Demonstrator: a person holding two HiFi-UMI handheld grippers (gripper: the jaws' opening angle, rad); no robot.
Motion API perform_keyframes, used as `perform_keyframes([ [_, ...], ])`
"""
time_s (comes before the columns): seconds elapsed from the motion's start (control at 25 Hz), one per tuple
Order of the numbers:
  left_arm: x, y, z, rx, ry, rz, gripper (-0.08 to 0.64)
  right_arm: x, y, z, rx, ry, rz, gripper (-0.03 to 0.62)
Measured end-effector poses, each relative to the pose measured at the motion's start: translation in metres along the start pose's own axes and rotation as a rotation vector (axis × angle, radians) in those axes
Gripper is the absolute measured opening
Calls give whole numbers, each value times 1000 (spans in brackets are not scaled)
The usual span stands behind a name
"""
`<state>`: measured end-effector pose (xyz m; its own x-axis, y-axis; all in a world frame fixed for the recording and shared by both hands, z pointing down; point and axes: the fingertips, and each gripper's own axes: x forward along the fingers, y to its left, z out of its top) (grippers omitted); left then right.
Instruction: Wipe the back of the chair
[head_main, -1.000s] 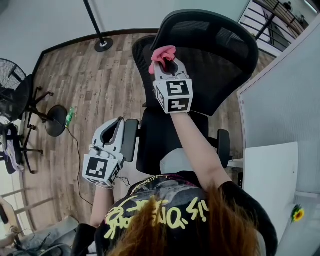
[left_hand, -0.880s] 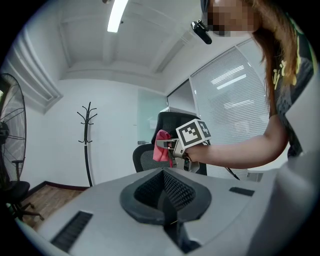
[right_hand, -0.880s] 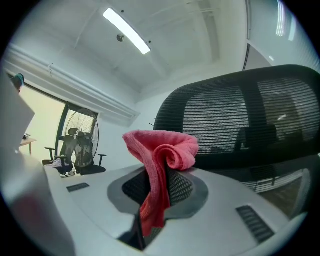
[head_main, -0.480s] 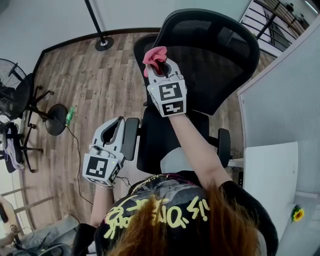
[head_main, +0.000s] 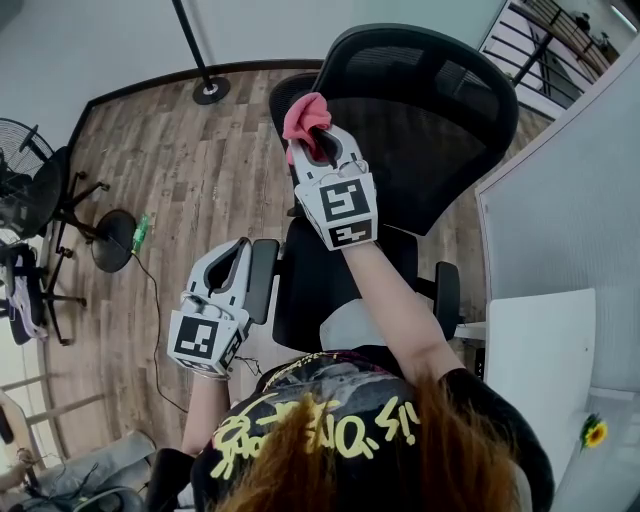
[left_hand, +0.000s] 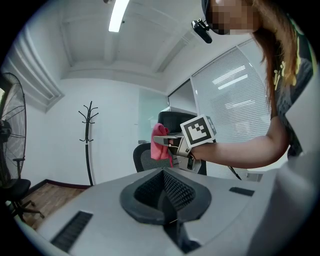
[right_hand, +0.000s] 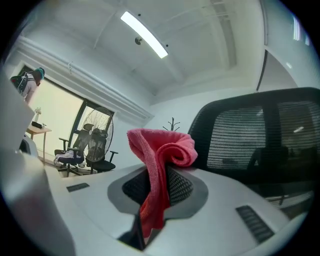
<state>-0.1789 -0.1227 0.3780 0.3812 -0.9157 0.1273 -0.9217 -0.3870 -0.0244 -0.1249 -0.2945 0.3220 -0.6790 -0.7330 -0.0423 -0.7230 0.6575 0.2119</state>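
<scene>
A black mesh office chair (head_main: 430, 110) stands before me, its curved back (right_hand: 260, 140) filling the right of the right gripper view. My right gripper (head_main: 318, 150) is raised at the back's left edge, shut on a pink cloth (head_main: 303, 116) (right_hand: 160, 165) that bunches out past the jaws. The left gripper view shows the same cloth (left_hand: 160, 145) and the right gripper (left_hand: 172, 145) from the side. My left gripper (head_main: 232, 262) hangs lower, beside the chair's left armrest (head_main: 262, 278), shut with nothing in it.
A coat stand base (head_main: 208, 88) sits on the wooden floor at the back. A fan and another chair (head_main: 35, 200) stand at the left. A grey partition (head_main: 570, 200) and white desk (head_main: 545, 350) run along the right.
My right gripper has carried the pink cloth leftward and slightly down along the chair back's left edge. The left gripper has stayed put.
</scene>
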Motion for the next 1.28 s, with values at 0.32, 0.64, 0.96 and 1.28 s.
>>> perform_keyframes([
  [0.32,3,-2,4,2,-10,-8,-6,-10,-9,59,-151,-54,52,61],
  [0.64,1,-1,0,-18,-13,-3,-6,-70,-96,130,-187,-136,-72,61],
  [0.96,16,-11,2,-12,-18,-53,-6,-171,-228,155,-193,-116,-396,61],
  [1.28,23,-24,0,-3,-10,-83,-6,-201,-281,145,-308,21,-468,61],
])
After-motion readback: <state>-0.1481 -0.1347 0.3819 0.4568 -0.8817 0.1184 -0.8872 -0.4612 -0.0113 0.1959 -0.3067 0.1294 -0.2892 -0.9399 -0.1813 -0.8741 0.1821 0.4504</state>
